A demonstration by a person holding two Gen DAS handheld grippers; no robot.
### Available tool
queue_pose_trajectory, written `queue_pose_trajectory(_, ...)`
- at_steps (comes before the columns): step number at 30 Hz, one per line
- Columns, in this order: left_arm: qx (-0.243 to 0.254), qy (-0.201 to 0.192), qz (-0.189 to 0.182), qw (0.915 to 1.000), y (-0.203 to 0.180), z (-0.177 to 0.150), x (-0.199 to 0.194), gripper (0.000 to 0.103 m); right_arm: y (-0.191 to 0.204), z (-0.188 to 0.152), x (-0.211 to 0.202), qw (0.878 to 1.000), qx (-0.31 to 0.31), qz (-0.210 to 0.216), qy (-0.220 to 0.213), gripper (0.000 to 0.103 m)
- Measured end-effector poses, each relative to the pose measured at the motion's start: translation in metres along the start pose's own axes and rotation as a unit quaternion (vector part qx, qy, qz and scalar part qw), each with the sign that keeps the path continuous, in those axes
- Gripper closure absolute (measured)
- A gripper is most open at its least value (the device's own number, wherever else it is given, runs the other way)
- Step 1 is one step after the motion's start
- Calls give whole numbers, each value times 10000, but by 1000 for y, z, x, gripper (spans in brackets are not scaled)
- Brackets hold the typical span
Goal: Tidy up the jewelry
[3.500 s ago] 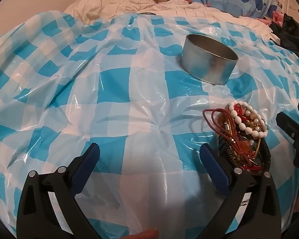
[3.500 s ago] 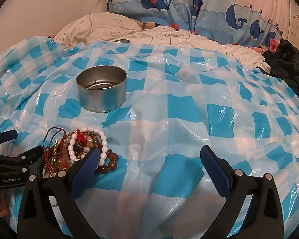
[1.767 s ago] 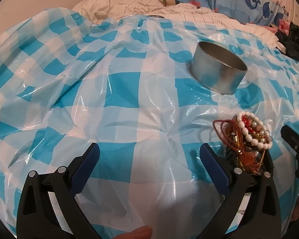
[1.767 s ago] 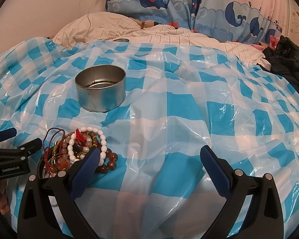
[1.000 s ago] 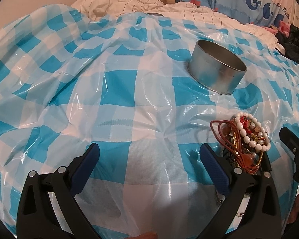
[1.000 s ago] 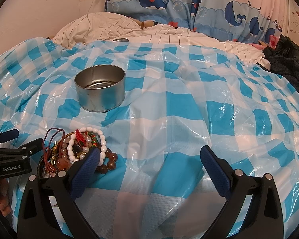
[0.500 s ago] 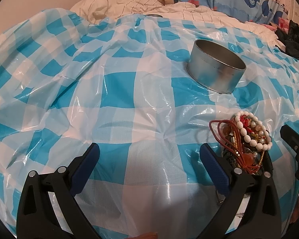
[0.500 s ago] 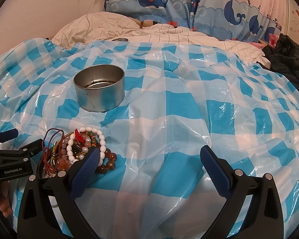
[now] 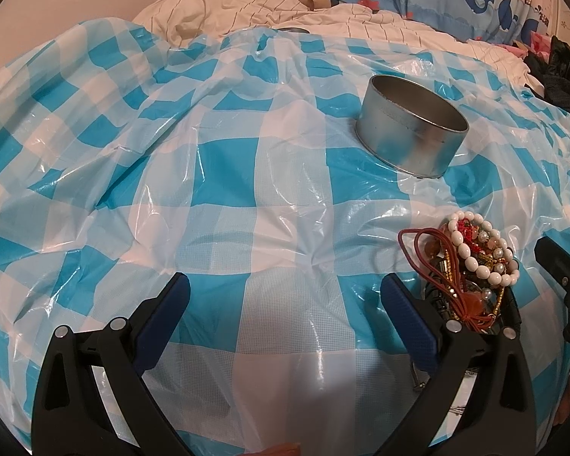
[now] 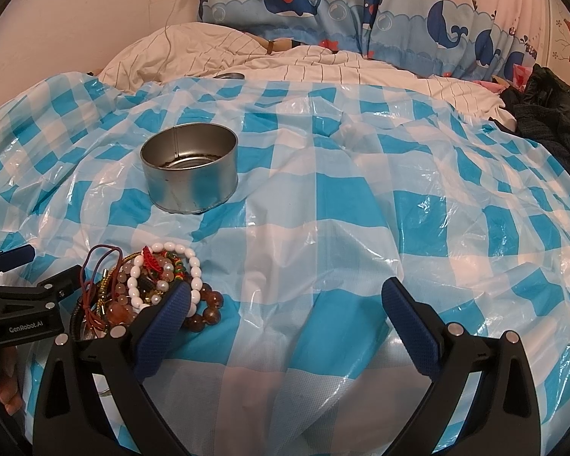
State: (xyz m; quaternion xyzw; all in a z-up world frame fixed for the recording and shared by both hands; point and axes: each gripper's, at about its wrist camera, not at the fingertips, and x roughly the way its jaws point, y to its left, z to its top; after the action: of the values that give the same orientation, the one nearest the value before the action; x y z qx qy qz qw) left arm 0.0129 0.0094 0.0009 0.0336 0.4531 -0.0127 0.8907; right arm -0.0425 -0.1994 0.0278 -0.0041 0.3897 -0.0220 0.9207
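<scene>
A pile of jewelry [image 9: 471,262] lies on the blue-and-white checked plastic sheet: a white bead bracelet, red cords, amber and brown beads. It also shows in the right wrist view [image 10: 152,285], low at the left. A round metal tin [image 9: 412,135], open and empty, stands beyond the pile; it also shows in the right wrist view [image 10: 189,167]. My left gripper [image 9: 285,304] is open and empty, just left of the pile. My right gripper [image 10: 285,307] is open and empty, just right of the pile, its left finger in front of the beads.
The checked sheet [image 10: 342,197] covers a bed and is wrinkled. A striped white duvet [image 10: 247,57] and whale-print pillows [image 10: 323,3] lie behind. Dark clothing [image 10: 551,114] sits at the far right. A small metal lid [image 10: 230,75] lies at the sheet's far edge.
Both views shifted only slightly. The jewelry pile and tin stay put. Both grippers remain open.
</scene>
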Motion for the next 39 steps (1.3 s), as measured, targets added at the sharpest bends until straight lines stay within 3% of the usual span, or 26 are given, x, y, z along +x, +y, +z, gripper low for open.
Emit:
queue_pose_trajectory(16,-1,0,5,10000,-1,0,0,6,0,0,0,10000,3,3,1,7)
queue_pose_trajectory(17,-1,-1,5,10000,-1,-1,0,6,6,6,5,9993,271,-262,-88,7)
queue_pose_trajectory(18,1,-4,6,10000,-1,0,0,6,0,0,0,10000,5,5,3,7)
queue_pose_trajectory(39,5,-4,11,10000,-2,0,-1,6,0,0,0,10000,11,10,6,7)
